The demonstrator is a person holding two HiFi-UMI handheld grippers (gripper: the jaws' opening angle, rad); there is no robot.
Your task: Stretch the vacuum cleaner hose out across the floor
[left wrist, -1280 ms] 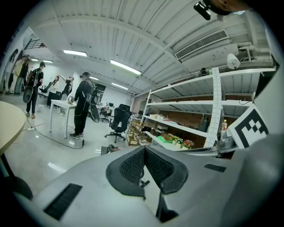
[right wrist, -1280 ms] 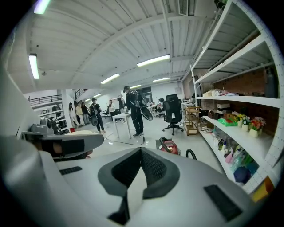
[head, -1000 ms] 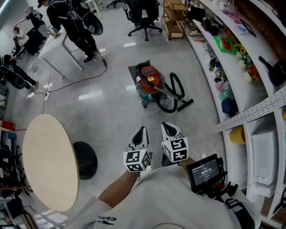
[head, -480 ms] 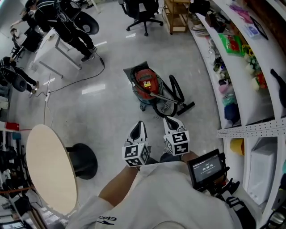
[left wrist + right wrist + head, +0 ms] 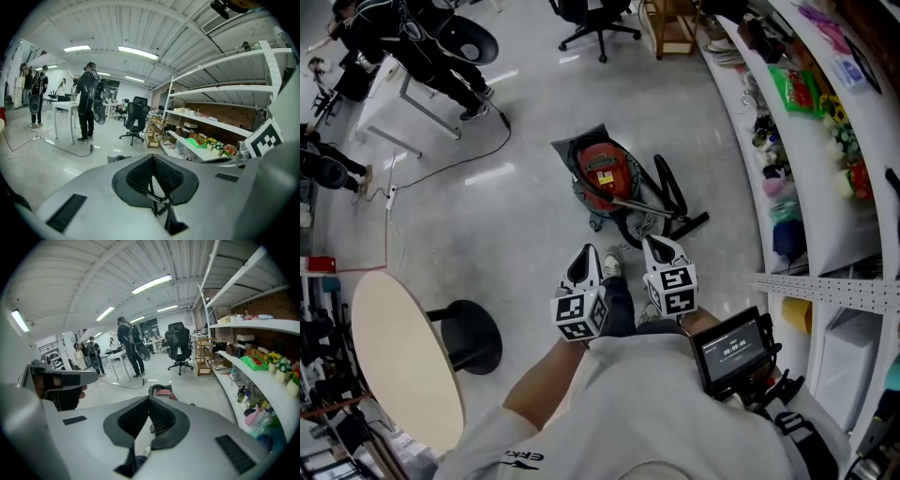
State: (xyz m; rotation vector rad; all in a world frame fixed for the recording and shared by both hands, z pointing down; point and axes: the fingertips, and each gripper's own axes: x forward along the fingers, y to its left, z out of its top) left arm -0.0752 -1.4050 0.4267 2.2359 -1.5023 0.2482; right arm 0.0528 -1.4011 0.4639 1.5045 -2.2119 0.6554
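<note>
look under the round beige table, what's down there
A black round base shows under the round beige table. The tabletop covers the base's left part and whatever post joins them, so neither can be seen.

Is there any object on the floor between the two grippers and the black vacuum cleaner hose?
Nothing visible. Only bare grey floor lies between the shut, empty left gripper and right gripper and the black hose looped beside the red canister vacuum cleaner.
</note>
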